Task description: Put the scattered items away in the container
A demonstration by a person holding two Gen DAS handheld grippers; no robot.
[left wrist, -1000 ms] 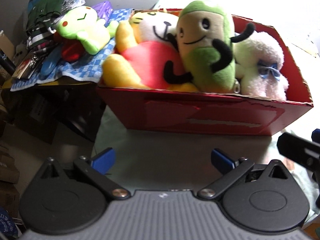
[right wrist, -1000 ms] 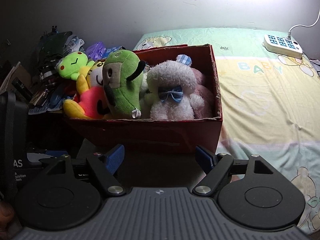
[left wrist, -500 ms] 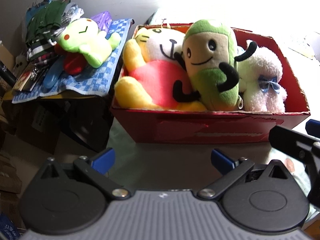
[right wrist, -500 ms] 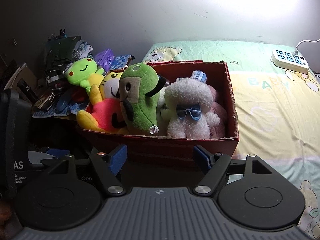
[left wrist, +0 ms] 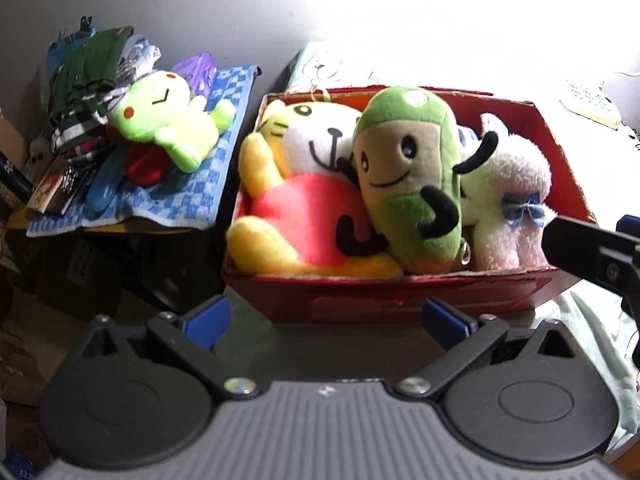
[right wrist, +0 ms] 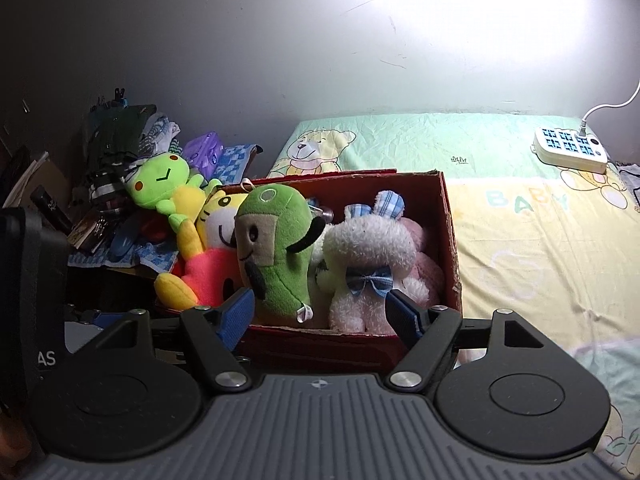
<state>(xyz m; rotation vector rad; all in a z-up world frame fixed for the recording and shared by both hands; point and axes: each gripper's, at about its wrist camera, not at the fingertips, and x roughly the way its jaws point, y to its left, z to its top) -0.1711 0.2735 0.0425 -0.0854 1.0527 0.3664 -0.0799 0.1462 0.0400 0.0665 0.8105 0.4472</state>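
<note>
A red cardboard box (left wrist: 400,300) (right wrist: 450,240) sits on the bed and holds a yellow-and-red tiger plush (left wrist: 304,184) (right wrist: 208,264), a green pod-shaped plush (left wrist: 412,176) (right wrist: 276,248) and a white bunny plush with a blue bow (left wrist: 508,200) (right wrist: 368,256). A pink plush (right wrist: 424,268) lies behind the bunny. A lime frog plush (left wrist: 168,120) (right wrist: 164,180) lies outside the box, on a blue checked cloth (left wrist: 188,196) to its left. My left gripper (left wrist: 324,318) is open and holds nothing, in front of the box. My right gripper (right wrist: 322,312) is open too, near the box's front wall.
Clothes and small items (left wrist: 88,76) (right wrist: 116,148) are piled on the stand left of the box. A white power strip (right wrist: 570,150) with a cable lies at the far right of the pastel bedsheet (right wrist: 540,240). A wall stands behind. The other gripper's black body (left wrist: 592,252) shows at the right edge.
Both grippers have drawn back and risen from the box, so it looks smaller and further. The plush toys have not moved, and both grippers stay open.
</note>
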